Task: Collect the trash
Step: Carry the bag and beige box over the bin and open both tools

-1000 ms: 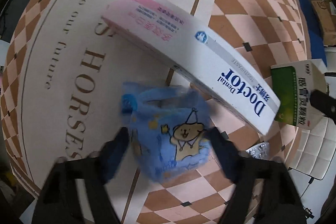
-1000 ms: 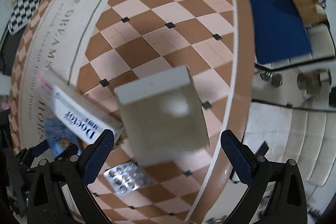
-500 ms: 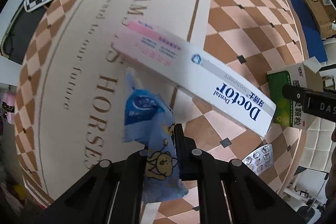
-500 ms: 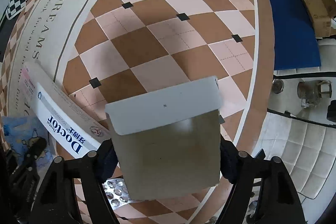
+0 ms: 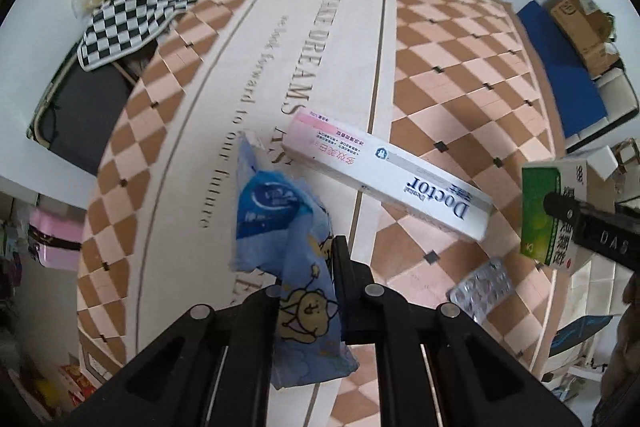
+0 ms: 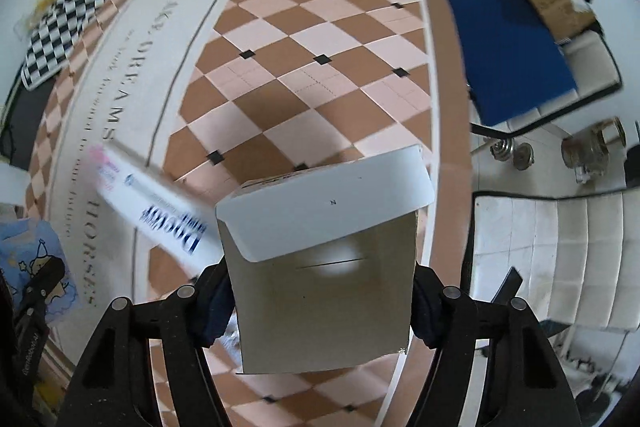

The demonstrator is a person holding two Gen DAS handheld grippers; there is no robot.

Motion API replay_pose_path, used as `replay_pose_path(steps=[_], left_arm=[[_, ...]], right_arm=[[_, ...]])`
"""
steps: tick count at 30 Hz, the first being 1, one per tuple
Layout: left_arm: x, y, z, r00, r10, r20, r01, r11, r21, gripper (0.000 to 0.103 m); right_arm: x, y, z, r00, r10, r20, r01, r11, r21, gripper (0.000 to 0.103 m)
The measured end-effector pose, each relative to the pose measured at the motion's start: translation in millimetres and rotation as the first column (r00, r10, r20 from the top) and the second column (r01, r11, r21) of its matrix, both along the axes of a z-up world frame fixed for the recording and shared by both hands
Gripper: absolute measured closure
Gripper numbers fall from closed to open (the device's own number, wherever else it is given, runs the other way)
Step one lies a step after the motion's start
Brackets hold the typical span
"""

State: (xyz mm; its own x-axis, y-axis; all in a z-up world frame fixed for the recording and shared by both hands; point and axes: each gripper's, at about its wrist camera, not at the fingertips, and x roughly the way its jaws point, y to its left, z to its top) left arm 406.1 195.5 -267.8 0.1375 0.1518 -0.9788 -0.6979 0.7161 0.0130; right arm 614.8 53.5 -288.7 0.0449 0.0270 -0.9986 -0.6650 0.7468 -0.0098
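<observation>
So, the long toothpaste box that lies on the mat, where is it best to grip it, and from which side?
Grip the toothpaste box near its middle, across the narrow width, coming from above. It lies flat and diagonal on the mat, so its long sides are free for the fingers. Both grippers are full now: the left gripper pinches the blue wrapper, the right gripper clamps the carton.

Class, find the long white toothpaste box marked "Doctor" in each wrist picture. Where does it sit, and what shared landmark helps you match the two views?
Left wrist view: toothpaste box lies diagonally at centre right on the mat.
Right wrist view: toothpaste box lies blurred at centre left.
Shared landmark: the checkered cloth, upper left in both.
</observation>
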Motion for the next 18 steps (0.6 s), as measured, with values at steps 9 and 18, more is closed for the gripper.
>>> replay_pose_path(steps=[9,18], left_arm=[[-75.2,-26.9,46.5,0.99,-0.091,0.108,0.09,0.996,0.016,0.097],[-202.8,-55.8,81.9,0.959,-0.216,0.186,0.213,0.976,0.035,0.097]], right_arm=[[-107.7,-60.4,76.2,0.99,-0.114,0.077,0.102,0.984,0.147,0.031],[-269.8,-123.8,130.7,0.965,-0.25,0.085,0.221,0.941,0.255,0.031]])
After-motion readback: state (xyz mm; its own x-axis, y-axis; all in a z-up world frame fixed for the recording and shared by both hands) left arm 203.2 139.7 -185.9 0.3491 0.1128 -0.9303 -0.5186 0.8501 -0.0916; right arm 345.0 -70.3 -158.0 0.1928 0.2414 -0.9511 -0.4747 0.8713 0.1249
